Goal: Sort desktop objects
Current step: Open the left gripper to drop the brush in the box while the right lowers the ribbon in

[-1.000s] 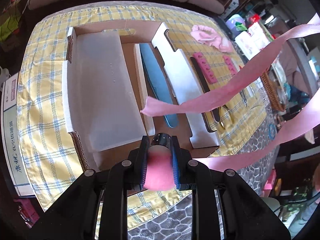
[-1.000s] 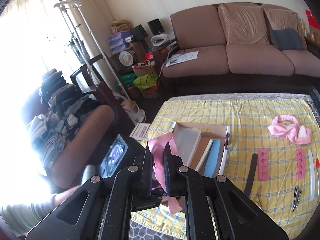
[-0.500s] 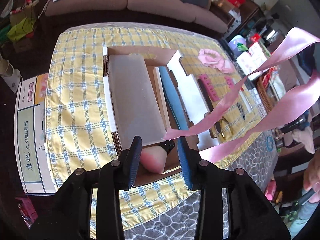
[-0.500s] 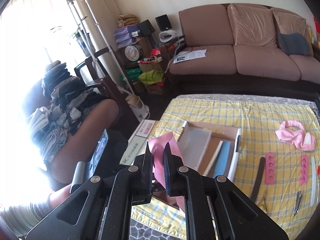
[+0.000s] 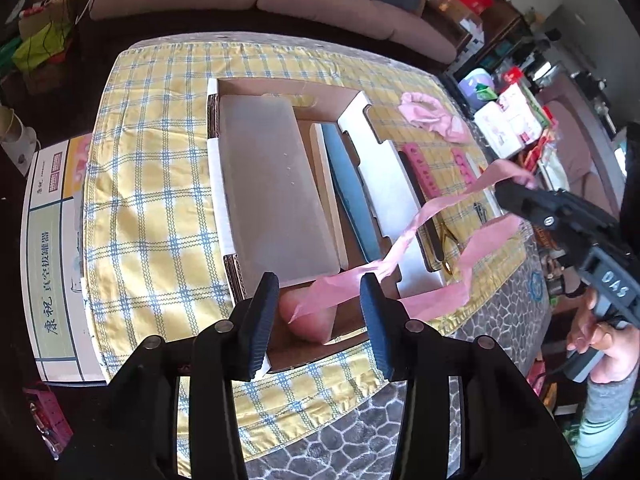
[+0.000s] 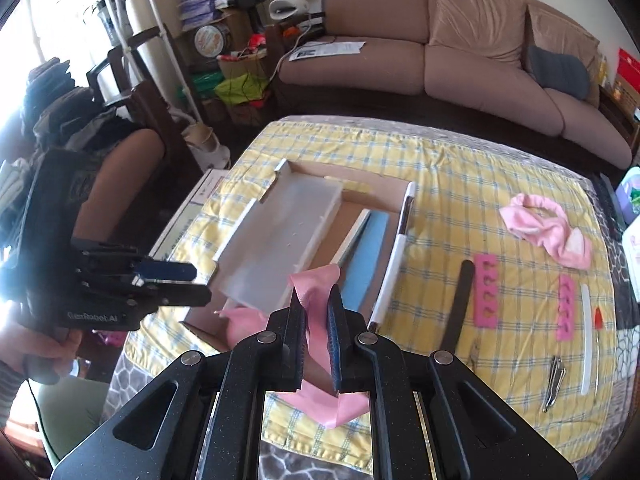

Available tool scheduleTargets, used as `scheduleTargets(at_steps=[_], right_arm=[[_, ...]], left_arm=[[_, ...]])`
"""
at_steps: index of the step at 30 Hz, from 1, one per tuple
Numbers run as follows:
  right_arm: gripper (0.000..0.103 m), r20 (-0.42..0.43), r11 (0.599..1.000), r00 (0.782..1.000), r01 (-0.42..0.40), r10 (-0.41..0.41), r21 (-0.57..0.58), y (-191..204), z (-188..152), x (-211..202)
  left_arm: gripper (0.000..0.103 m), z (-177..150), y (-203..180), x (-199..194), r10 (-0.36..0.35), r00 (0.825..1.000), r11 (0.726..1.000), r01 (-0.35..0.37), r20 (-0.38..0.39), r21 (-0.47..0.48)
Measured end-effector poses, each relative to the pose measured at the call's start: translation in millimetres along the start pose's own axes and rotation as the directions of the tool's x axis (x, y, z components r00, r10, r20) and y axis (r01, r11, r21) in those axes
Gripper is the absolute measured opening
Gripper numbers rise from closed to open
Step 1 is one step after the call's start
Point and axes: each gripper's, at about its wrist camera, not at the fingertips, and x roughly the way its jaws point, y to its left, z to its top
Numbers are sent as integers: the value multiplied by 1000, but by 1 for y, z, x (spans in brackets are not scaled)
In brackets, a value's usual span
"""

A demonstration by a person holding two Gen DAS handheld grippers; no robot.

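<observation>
Ribbon first, from the left wrist view: the pink ribbon roll [image 5: 310, 316] lies in the near end of the open cardboard box [image 5: 280, 92], between the fingers of the left hand-held gripper [image 5: 318, 312], whose jaws are opening and no longer press on it. A loose tail of pink ribbon [image 5: 440, 204] runs from the roll up and right to the right hand-held gripper [image 5: 520, 196]. To finish this release cleanly, I would lift the left one straight away from the roll so neither pad drags it out of the box.

From the right wrist view, the right hand-held gripper [image 6: 316, 320] is clamped together on the ribbon [image 6: 316, 280], with a folded end hanging below the jaws. The box [image 6: 360, 184] sits just ahead on the yellow checked surface [image 6: 460, 168], already holding a frosted tray [image 6: 280, 232] and a blue pad [image 6: 370, 248]. Best practice, I judge — bring the tail down over the roll before letting go, so the ribbon lands inside rather than draping over the box wall.
</observation>
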Motion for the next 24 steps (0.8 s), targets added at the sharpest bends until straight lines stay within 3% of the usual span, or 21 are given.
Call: scheduleTargets(at_steps=[4, 9, 12, 22, 24], right_arm=[[9, 74, 999, 997, -38, 38, -1, 1, 13, -30], [9, 109, 999, 993, -51, 50, 7, 5, 31, -41], [9, 79, 997, 996, -51, 46, 65, -7, 45, -16], [12, -29, 991, 995, 99, -96, 87, -29, 86, 92], [35, -100, 988, 989, 122, -113, 94, -32, 85, 110]], left_arm=[[44, 6, -11, 13, -10, 1000, 1000, 10, -15, 16], [45, 9, -20, 38, -99, 994, 994, 98, -37, -41], [45, 3, -24, 35, -111, 993, 993, 110, -35, -32], [49, 7, -24, 29, -54, 998, 997, 56, -40, 44], [49, 10, -24, 32, -45, 998, 998, 47, -43, 51]])
